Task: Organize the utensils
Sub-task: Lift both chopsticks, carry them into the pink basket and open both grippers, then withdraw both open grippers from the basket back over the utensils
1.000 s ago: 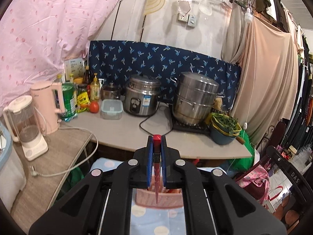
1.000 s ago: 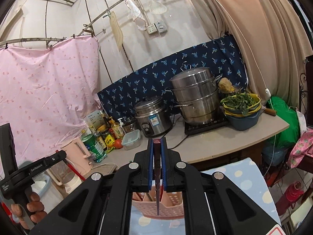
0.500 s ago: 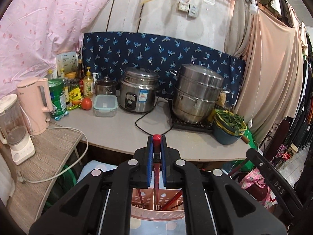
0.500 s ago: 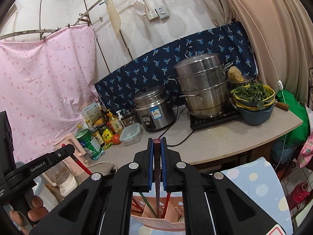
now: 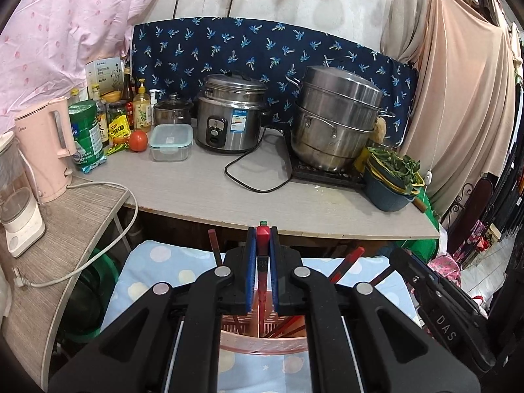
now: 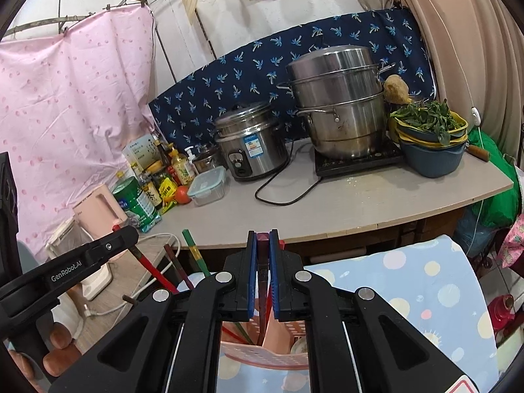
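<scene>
My left gripper (image 5: pixel 262 232) is shut on a red chopstick (image 5: pixel 261 281) that points down into a pink perforated utensil basket (image 5: pixel 262 344) just below the jaws. My right gripper (image 6: pixel 262 239) is shut on a dark maroon chopstick (image 6: pixel 263 275) that also points down into the same basket (image 6: pixel 262 360). Several red, green and dark chopsticks (image 6: pixel 154 268) stand in the basket, some leaning out to the left; others lean right in the left wrist view (image 5: pixel 347 262). The left gripper's body (image 6: pixel 75 262) shows at the left of the right wrist view.
The basket stands on a blue polka-dot cloth (image 6: pixel 419 288). Behind it runs a grey counter (image 5: pixel 229 196) with a rice cooker (image 5: pixel 229 121), a steel steamer pot (image 5: pixel 334 121), a bowl of greens (image 5: pixel 389 177), a pink kettle (image 5: pixel 46 154) and bottles.
Both grippers have come down and forward over the basket, each still shut on its chopstick. The chopstick tips now reach inside the basket, and the counter looms closer.
</scene>
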A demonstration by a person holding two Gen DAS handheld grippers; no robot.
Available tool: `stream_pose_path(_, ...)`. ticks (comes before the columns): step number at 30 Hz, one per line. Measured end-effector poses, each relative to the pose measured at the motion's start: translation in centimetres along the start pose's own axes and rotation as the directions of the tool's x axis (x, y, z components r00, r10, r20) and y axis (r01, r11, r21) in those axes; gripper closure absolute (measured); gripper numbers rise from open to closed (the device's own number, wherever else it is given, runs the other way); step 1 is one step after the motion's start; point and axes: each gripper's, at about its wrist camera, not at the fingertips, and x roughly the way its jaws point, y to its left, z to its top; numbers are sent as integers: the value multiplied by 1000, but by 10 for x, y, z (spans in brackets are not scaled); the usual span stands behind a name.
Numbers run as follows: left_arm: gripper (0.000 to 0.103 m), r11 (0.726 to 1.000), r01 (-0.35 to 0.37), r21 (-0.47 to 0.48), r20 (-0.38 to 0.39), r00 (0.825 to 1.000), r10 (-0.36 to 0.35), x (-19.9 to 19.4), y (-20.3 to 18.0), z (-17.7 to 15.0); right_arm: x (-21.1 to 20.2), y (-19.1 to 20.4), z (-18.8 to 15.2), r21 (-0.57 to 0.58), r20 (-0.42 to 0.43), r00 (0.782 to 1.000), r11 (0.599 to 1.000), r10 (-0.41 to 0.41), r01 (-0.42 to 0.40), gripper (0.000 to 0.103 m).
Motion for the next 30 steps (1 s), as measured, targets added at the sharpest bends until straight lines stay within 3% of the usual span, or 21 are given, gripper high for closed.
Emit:
stream_pose_path(4, 93, 1000, -2, 14, 0, 1000, 2, -1, -3, -4, -3, 2, -3, -15, 10, 1000, 1000, -9, 9, 94)
stream_pose_path(6, 83, 1000, -15, 22, 3, 1000, 15, -1, -5, -5, -4, 4, -4, -21, 12, 1000, 1000, -14, 14, 92)
stream_pose_path(10, 75, 999, -22, 26, 5, 1000, 22, -4, -6, -8, -10, 4, -2, -21, 17, 1000, 1000, -18, 18, 90)
stream_pose_path(12, 69, 999, -24, 22, 7, 1000, 24, -7, -5, -8, -15, 5, -3, -21, 23, 1000, 1000, -19, 20, 82)
stream_pose_path(30, 60, 996, -55, 70, 26, 998, 54, -67, -13, -43, -88, 23, -46, -57, 21, 1000, 998, -1, 2, 70)
